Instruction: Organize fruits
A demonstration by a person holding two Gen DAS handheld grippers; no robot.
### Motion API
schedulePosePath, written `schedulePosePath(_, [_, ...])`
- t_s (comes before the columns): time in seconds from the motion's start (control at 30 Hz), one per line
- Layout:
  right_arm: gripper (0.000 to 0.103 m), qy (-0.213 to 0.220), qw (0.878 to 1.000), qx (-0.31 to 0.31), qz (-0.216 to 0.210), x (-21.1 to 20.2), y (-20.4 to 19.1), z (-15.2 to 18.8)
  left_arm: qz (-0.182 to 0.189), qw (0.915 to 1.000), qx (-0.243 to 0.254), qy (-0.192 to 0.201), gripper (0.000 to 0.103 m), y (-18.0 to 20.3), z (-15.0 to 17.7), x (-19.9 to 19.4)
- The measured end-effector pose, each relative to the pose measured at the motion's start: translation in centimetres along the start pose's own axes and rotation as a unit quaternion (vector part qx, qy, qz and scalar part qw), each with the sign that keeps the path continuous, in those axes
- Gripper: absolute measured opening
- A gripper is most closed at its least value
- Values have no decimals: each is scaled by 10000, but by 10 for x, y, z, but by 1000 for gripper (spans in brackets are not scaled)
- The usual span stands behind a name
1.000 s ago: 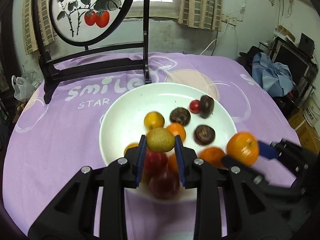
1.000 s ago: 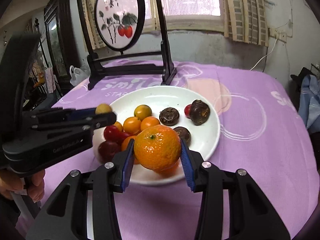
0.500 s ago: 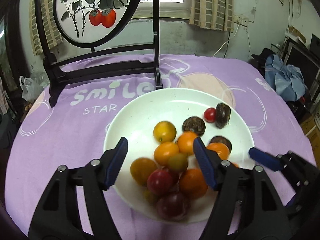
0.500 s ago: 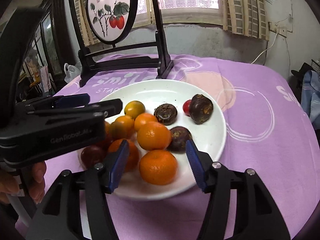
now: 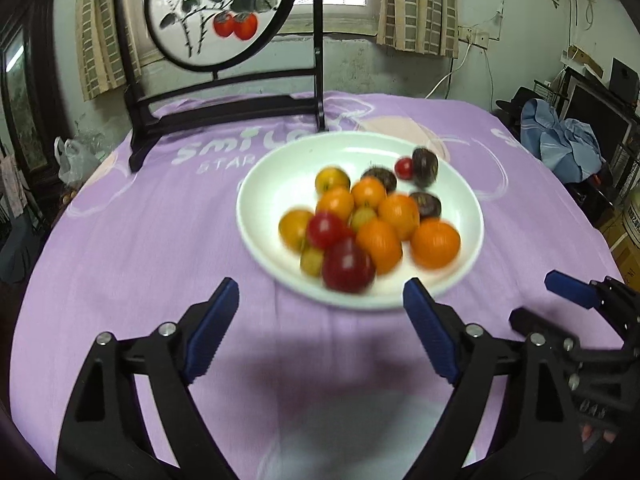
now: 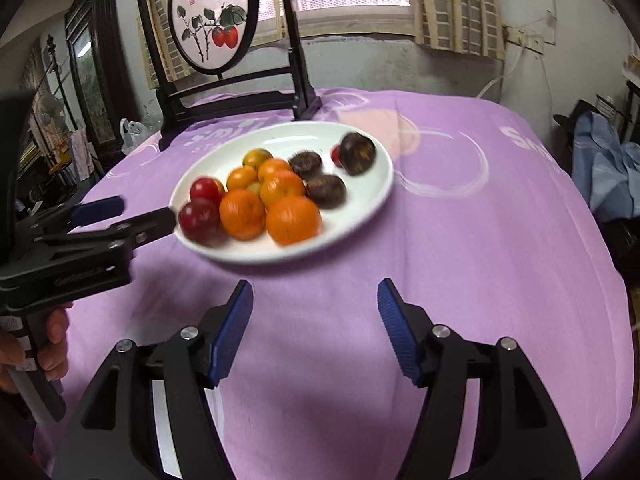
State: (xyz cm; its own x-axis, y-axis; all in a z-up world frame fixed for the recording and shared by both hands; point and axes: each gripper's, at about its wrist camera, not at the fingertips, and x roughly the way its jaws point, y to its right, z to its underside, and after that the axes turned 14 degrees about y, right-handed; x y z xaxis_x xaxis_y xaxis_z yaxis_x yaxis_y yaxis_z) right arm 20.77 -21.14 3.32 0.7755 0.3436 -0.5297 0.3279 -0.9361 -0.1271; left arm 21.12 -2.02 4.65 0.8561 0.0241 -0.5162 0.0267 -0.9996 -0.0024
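A white plate on the purple tablecloth holds several fruits: oranges, red plums, dark brown round fruits and a cherry tomato. A big orange lies at the plate's near edge. A small yellow-green fruit sits in the middle of the pile. My left gripper hangs short of the plate, its jaws opening with nothing between them. My right gripper is also short of the plate, jaws opening and empty.
A round painted screen on a black stand rises behind the plate. Bundled blue clothes lie off the table to the right, a plastic bag to the left. A person's hand grips the left gripper's handle.
The left gripper let go of the yellow-green fruit and the right gripper let go of the big orange; both fruits now lie on the plate. Both grippers opened and drew back.
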Motion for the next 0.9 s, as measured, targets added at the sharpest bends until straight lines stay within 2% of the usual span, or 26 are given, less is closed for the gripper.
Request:
schedulePosePath(0.17, [65,-103,9998,104,147,-19,1,23,-79,9999,-97,-1,92,-7,26,-29])
schedulePosePath(0.23, [77,-91,9997,76,201,-25,0,29,-96,9999,-135,8,94,-9,36,-41])
schedulePosePath(0.27, [88,-41,9997,44,237,-29,-2,32,-103,9999,-138,3,94,-9,39,-44])
schedulePosePath(0.3, [93,-2,9997,17,257,-32,-3,33,-136,9998,-137,-11,94,-10,44,-49])
schedulePosePath(0.57, [93,8,9997,-27,245,-42,-9,42,-203,9994,-264,-64,95,-17,62,-67])
schedulePosePath(0.9, [94,-103,9997,179,119,-40,-3,52,-189,9995,-231,-134,97,-20,71,-65])
